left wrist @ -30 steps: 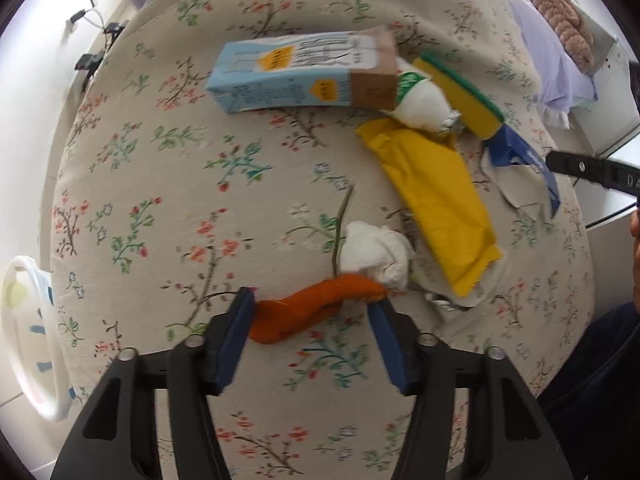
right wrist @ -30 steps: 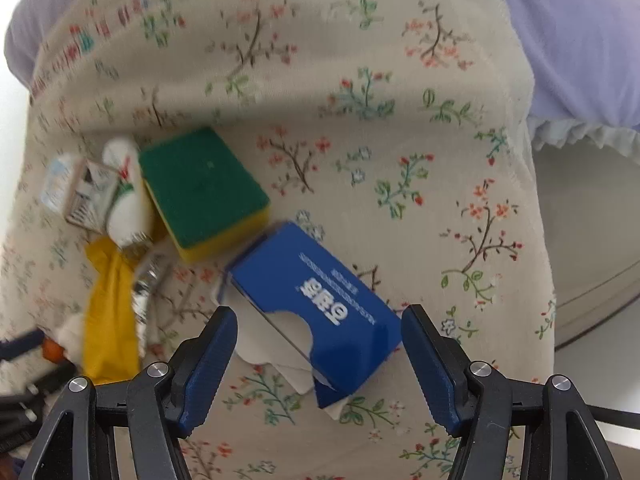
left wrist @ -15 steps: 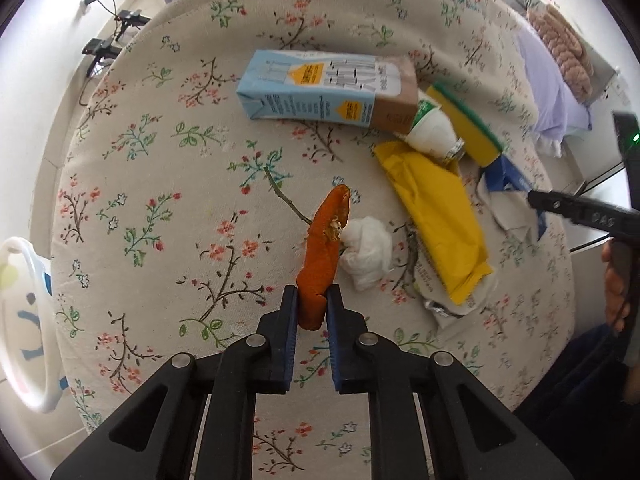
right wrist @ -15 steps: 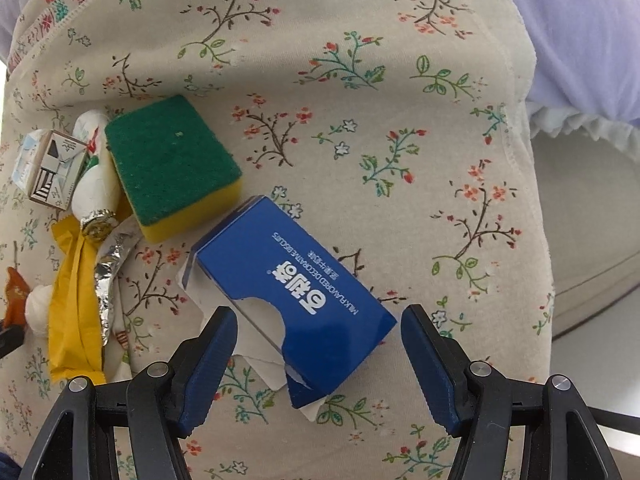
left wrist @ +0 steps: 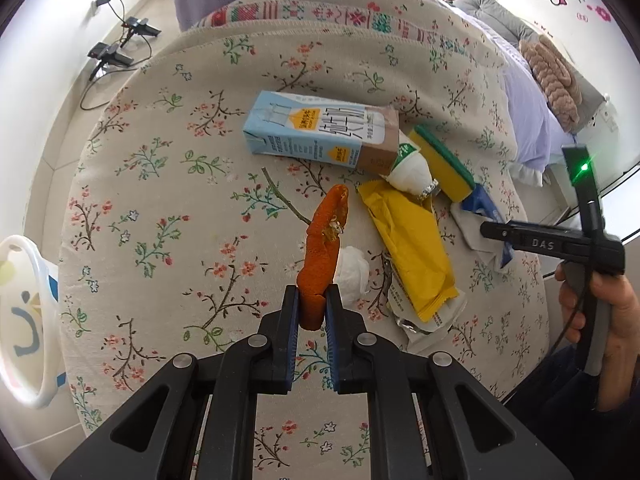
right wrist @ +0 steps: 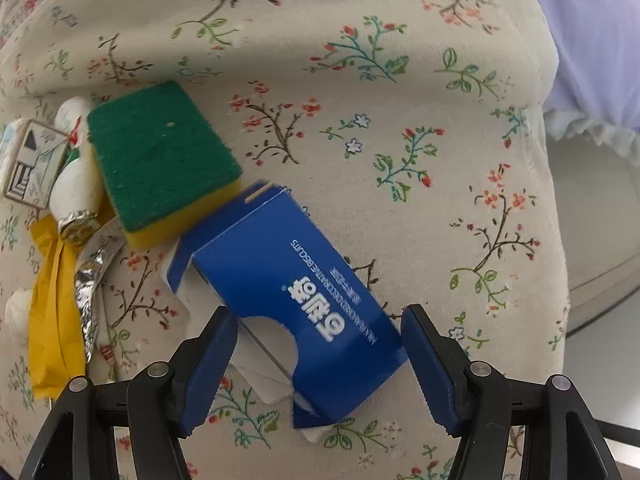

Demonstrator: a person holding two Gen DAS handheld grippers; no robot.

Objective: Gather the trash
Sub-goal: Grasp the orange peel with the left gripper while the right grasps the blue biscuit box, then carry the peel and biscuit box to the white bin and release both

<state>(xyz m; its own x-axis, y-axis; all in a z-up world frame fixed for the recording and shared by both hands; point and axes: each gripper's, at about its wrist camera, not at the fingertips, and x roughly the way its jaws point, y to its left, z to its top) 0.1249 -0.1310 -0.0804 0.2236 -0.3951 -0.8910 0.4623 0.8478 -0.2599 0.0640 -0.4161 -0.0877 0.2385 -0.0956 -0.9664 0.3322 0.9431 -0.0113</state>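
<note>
My left gripper (left wrist: 311, 312) is shut on an orange peel (left wrist: 324, 248) and holds it up above the flowered cloth. Below it lie a white tissue ball (left wrist: 352, 274), a yellow wrapper (left wrist: 408, 248), a light blue milk carton (left wrist: 320, 134), a white foil-topped bottle (left wrist: 412, 168) and a green-yellow sponge (left wrist: 442, 162). My right gripper (right wrist: 318, 356) is open, its fingers on either side of a torn blue biscuit box (right wrist: 292, 280) lying on the cloth. The sponge (right wrist: 160, 156) touches the box's far end.
A white plastic basket (left wrist: 24, 320) stands off the table's left edge. The round table's cloth (left wrist: 160, 200) drops away all around. Cables and plugs (left wrist: 116, 48) lie on the floor at the back left. A lavender bed (right wrist: 592, 40) is on the right.
My left gripper shut on the orange peel and lifted it off the cloth. My right gripper moved closer, so the blue box now sits between its open fingers.
</note>
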